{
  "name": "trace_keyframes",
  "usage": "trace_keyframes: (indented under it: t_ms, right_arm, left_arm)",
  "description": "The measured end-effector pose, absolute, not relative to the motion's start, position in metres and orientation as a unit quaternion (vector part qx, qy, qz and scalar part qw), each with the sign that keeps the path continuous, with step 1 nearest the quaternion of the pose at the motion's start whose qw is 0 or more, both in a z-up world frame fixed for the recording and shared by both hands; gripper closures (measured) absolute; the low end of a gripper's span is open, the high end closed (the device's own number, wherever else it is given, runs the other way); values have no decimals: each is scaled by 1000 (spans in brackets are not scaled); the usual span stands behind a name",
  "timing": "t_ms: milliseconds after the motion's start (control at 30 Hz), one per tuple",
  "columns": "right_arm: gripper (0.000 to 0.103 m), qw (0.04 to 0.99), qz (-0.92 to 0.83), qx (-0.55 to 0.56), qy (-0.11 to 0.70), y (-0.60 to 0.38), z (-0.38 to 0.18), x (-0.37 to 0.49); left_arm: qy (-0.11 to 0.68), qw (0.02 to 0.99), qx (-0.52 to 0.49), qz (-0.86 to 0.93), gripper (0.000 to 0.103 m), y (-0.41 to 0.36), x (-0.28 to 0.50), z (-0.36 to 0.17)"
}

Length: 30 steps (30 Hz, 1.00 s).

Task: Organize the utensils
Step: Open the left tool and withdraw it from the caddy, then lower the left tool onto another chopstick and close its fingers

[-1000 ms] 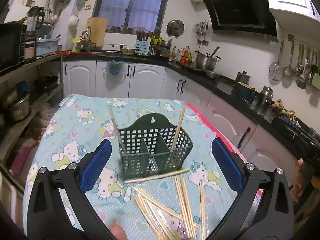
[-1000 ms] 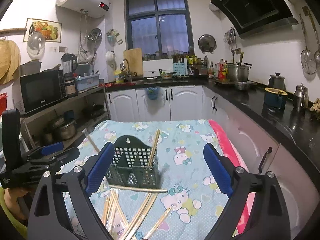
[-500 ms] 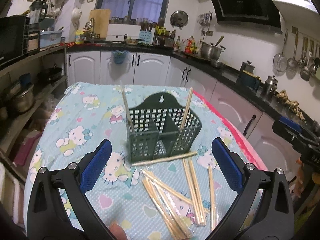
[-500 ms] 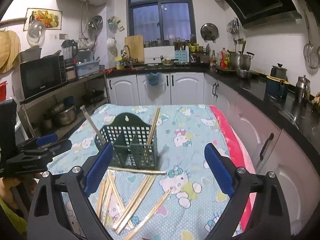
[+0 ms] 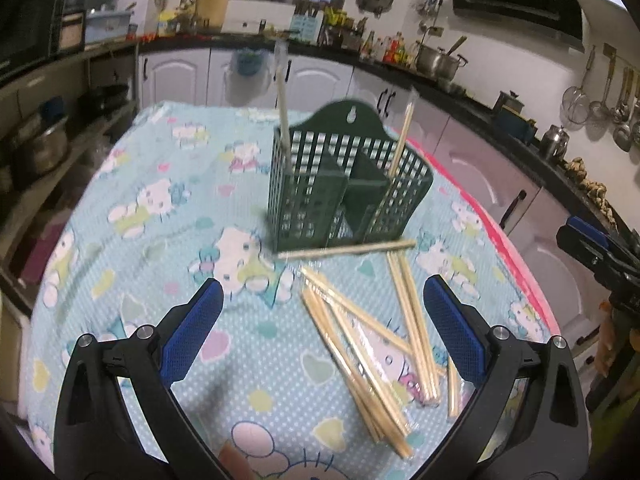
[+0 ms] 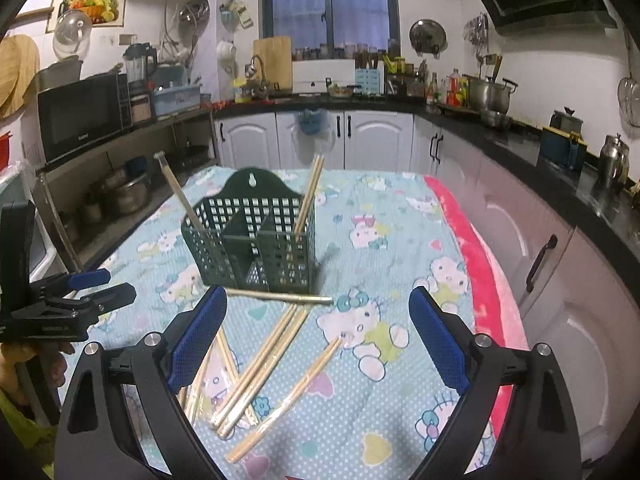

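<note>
A dark green slotted utensil holder [image 5: 344, 188] stands on the Hello Kitty cloth [image 5: 160, 208]; it also shows in the right wrist view [image 6: 256, 240]. Two wrapped chopstick pairs stand in it, one at the left [image 5: 283, 112] and one at the right [image 5: 402, 136]. Several wrapped chopstick pairs [image 5: 360, 344] lie loose on the cloth in front of it, also in the right wrist view [image 6: 260, 364]. My left gripper [image 5: 320, 328] is open and empty above them. My right gripper [image 6: 316, 340] is open and empty above the same pile.
The table's pink right edge [image 6: 476, 280] runs beside white cabinets [image 6: 560, 300]. A shelf with pots [image 6: 120, 196] stands at the left. My left gripper shows at the left edge of the right wrist view [image 6: 60, 308], my right gripper at the right edge of the left wrist view [image 5: 600, 256].
Both grippers have moved closer to and higher over the holder and the loose chopsticks, looking down more steeply. Both stay open and empty. The chopsticks have not moved.
</note>
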State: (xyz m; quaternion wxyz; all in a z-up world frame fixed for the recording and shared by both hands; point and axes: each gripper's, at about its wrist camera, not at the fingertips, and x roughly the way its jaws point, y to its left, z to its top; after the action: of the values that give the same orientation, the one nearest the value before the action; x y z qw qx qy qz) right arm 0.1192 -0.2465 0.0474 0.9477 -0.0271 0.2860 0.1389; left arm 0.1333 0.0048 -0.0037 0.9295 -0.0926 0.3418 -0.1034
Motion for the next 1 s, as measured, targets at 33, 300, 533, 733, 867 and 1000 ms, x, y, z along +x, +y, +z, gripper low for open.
trace_keyframes:
  t_ms: [33,300,533,733,867,1000]
  right_arm:
    - [13,947,139,-27,288,-246,45,120]
    - [14,939,137,-39,312,-242,18,131]
    - [16,933,137,-26,333,-246,1,140]
    - [21,927,139,-27,346,-246,-10,142]
    - [26,923,148,-26,354,-244,-14,144]
    - [34,917,160,-30,363,-236,-20,148]
  left_arm:
    - [348,927,-92,-104,11,5,134,-9]
    - [386,911,-94,-114,12,0,141,-33]
    - [417,893,-103,-132,34,-7,144,-50]
    - [437,881,-115,-141,57,-9,144,-63]
    - [451,871,-129,-144,62,-7,147,-70]
    - [456,866,-147,-146,68,-5,155,-72]
